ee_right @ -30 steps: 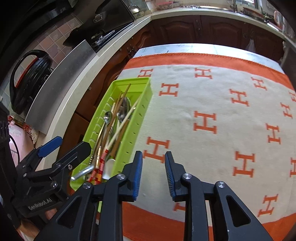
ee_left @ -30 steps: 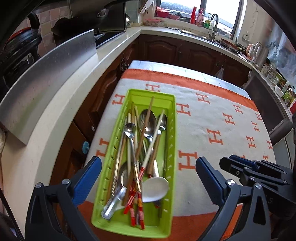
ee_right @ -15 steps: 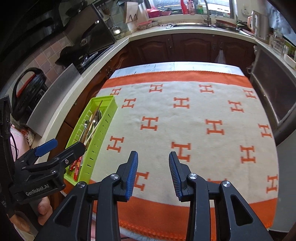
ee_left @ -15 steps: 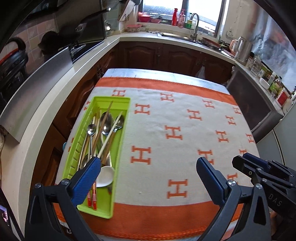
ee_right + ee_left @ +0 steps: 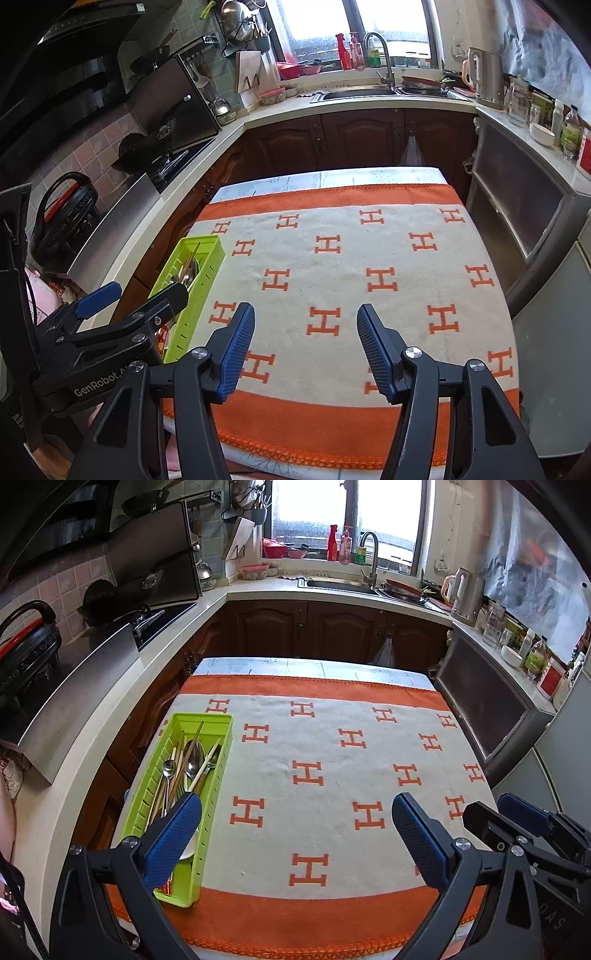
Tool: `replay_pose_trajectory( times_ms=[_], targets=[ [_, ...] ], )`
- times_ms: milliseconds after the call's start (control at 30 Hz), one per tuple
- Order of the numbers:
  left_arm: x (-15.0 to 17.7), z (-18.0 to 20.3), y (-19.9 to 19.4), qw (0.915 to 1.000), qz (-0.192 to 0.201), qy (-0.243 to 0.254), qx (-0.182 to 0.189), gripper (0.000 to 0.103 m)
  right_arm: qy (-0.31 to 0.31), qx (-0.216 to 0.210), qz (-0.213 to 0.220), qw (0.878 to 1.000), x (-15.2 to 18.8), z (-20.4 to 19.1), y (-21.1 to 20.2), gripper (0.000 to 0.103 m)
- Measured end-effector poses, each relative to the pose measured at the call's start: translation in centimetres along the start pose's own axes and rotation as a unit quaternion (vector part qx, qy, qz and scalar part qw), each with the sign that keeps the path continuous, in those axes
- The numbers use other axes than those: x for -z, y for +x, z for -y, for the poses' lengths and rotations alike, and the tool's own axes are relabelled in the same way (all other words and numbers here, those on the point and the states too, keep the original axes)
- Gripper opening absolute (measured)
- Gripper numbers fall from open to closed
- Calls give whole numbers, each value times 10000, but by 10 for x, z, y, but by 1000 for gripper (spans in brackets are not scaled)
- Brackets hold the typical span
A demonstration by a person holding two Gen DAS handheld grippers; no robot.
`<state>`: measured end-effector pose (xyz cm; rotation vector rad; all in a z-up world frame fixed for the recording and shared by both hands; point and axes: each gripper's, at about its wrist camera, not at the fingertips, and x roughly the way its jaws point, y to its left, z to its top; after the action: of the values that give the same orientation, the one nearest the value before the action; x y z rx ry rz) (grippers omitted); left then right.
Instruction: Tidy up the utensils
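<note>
A lime green utensil tray (image 5: 221, 738) (image 5: 207, 280) lies along the left edge of the table, filled with metal spoons (image 5: 194, 757), wooden chopsticks (image 5: 205, 760) and a white spoon partly hidden behind a pad. My left gripper (image 5: 295, 834) hangs open above the table's front, its left pad over the tray's near end, nothing between the pads. My right gripper (image 5: 304, 339) hovers over the bare cloth near the front edge; its jaws are opening and hold nothing. The left gripper (image 5: 136, 306) shows at the left of the right wrist view.
The table wears a cream cloth (image 5: 332, 768) with orange H marks and orange borders. Counters wrap around: a stove with a wok (image 5: 107, 602) on the left, a sink (image 5: 343, 585) at the back, a kettle (image 5: 467, 594) and jars on the right.
Both grippers have pulled back and risen from the tray, so the whole table now shows. The right gripper's jaws have spread from nearly shut to wide apart.
</note>
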<state>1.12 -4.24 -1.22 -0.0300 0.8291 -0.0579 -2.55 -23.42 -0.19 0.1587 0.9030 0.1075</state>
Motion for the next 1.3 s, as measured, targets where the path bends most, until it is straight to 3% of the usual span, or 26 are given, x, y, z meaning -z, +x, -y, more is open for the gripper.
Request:
replay_pose_trajectory(
  times_ms=[1300],
  targets=[
    [3, 2, 9, 9998, -188, -38, -110, 102, 29, 29, -48, 10000, 3, 10, -1, 59]
  ],
)
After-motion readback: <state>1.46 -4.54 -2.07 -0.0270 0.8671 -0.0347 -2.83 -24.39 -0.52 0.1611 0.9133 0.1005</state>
